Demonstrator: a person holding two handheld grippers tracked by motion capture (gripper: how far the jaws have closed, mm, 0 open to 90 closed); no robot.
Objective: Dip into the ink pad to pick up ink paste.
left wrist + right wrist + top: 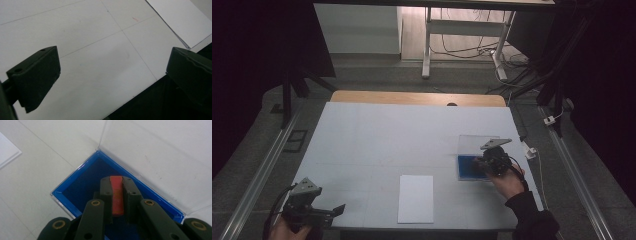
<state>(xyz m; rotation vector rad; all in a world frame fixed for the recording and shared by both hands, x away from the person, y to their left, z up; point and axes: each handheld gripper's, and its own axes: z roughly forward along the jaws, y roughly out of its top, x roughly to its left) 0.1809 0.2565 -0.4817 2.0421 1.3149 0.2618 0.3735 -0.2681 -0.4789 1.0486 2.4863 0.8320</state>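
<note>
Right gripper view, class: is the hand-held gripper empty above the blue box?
No: the right hand-held gripper is shut on a slim red object over the blue box.

Dim, soft, dark-edged, slightly blurry

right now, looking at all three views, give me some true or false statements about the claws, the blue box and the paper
1. The right claw is closed on a red object. True.
2. The blue box has its clear lid shut. False: the lid is open, lying flat on the table beyond the box.
3. The left claw is open with nothing between its jaws. True.
4. The white paper lies inside the blue box. False: it lies on the table, to the left of the box and apart from it.
5. The left claw is over the blue box. False: it is at the table's near left corner; the right claw is over the box.
</note>
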